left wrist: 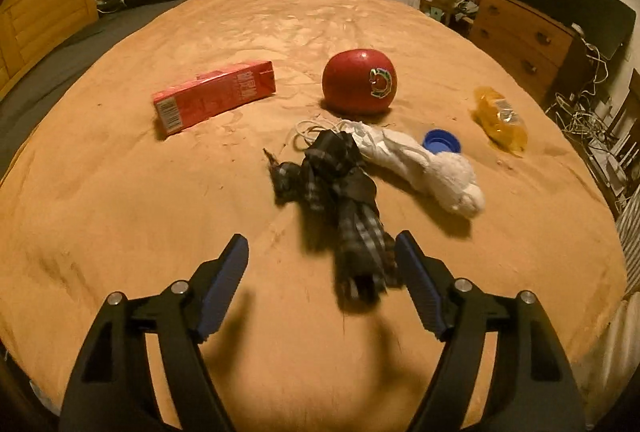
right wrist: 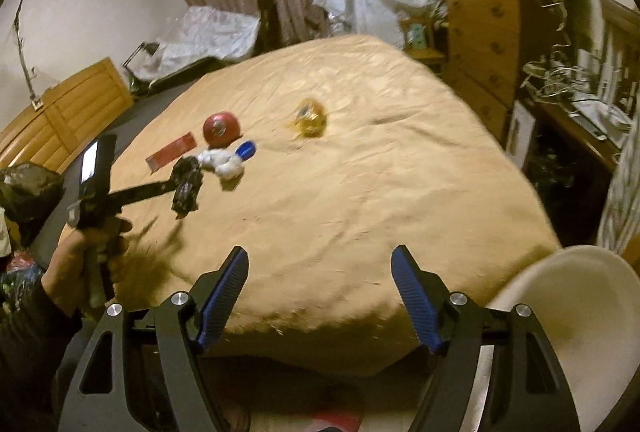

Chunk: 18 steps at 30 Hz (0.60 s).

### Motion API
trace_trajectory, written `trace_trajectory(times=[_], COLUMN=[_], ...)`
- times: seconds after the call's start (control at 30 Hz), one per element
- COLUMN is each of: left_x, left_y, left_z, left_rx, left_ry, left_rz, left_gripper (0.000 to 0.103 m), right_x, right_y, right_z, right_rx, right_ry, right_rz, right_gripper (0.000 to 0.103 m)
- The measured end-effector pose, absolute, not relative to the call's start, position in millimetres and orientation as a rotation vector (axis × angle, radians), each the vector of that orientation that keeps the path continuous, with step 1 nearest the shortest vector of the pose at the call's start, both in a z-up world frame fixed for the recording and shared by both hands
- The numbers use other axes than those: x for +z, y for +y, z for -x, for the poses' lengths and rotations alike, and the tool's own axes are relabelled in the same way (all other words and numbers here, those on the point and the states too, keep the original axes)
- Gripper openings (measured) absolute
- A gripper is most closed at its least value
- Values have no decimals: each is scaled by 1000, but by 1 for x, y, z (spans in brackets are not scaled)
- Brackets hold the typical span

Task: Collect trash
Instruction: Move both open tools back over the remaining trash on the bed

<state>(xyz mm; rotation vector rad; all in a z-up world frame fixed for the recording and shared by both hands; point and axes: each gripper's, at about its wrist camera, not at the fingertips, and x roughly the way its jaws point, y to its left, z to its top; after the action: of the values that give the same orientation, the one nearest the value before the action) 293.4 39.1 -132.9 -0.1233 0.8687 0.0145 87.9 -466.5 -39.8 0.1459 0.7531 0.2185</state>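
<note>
Barely started: red carton (left wrist: 214, 97), blue cap (left wrist: 442, 141), yellow wrapper (left wrist: 500, 120), white wad (left wrist: 424, 164) and the apple (left wrist: 359, 80) all sit mid-bed on the tan blanket (left wrist: 120, 212). Left gripper (left wrist: 322, 268) jaws wide, dark plaid rag (left wrist: 344, 200) between them, blurred, grip unclear. Right gripper (right wrist: 320, 280) wide, empty, near bed's front edge. White bin (right wrist: 568, 296) cut off at right
</note>
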Motion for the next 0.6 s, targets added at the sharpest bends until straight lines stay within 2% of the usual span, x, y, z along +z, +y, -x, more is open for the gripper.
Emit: trace_trajectory(times=[0.23,0.27,0.3,0.37,0.6], left_x=[-163,-166,-168,-171,-157], left_y=[29,34,39,55,128], left_z=[-320,-320,-320,-321,-300], left_rx=[7,18,18,24,135], left_ry=[918,921,927,945,910], left_rz=[59,62,71,89,97], left_gripper=[75,69,57,46,45], right_x=[-60,-62,-65,-69,-81], right_y=[-440,-437,-434,-427,-392], right_z=[-126,-128,-133,-142,-173], right_rx=[255,259,265,282,370], right_ry=[805,810,816,825,844], right_rz=[-123,-120,-118,-115,-70], right_gripper=[75,75,75,75,75])
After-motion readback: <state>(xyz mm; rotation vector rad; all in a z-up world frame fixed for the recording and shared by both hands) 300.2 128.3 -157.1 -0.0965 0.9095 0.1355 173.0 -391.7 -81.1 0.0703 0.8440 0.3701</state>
